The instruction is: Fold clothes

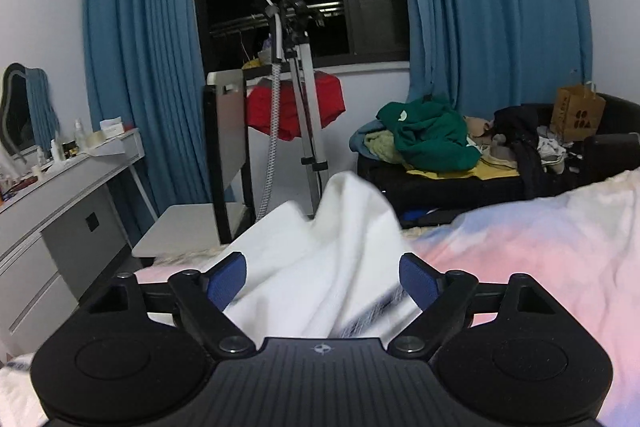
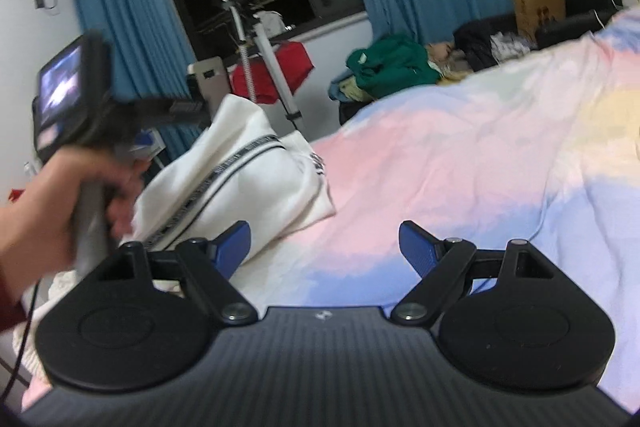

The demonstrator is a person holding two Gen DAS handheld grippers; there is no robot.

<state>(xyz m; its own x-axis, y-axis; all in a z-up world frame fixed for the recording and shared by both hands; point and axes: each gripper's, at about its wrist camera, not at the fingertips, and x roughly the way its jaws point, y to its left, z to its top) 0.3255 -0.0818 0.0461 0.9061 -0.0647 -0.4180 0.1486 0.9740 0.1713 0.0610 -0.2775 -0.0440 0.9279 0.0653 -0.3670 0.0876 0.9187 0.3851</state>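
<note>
Spread wide, both the left gripper (image 1: 320, 277) around rumpled white striped garment (image 1: 320, 259) and right gripper (image 2: 324, 247) over pastel bedspread (image 2: 460, 163); centre-frame tripod (image 1: 306, 99) beyond.

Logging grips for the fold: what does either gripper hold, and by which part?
Nothing looks gripped. The white garment lies bunched between the left gripper's wide jaws, unpinched; the right gripper is open, empty.

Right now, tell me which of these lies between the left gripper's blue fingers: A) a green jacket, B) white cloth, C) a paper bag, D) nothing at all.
B: in the left wrist view the white cloth bunches up between the open blue fingers of the left gripper, while the green jacket and paper bag sit far off on the black sofa.
</note>
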